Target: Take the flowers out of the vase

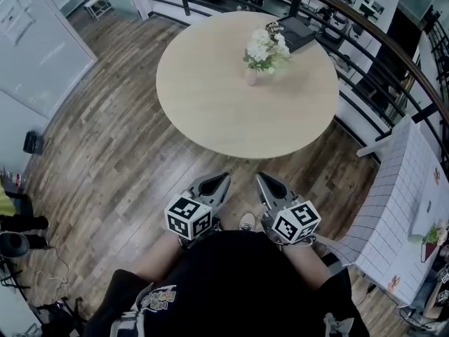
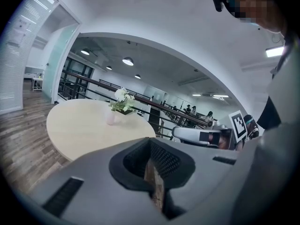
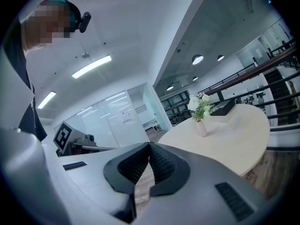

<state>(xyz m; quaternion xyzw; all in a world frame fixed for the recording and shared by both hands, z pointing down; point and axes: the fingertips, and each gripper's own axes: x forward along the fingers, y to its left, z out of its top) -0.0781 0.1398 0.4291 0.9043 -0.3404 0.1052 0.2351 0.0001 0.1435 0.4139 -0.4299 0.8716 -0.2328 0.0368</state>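
Two empty claws, the left claw (image 1: pixel 222 180) and right claw (image 1: pixel 264 180), are clamped shut well short of the flowers (image 1: pixel 267 46) ahead; reaching in unopened could topple the vase (image 1: pixel 251 76).

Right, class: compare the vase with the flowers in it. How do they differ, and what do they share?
Colour: the vase is plain pale pink; the flowers are white with green leaves.
Size: the vase is small and narrow; the flowers spread wider than it.
Support: the vase stands on the round table; the flowers rise from its mouth.
Shared: both sit together toward the table's far side.
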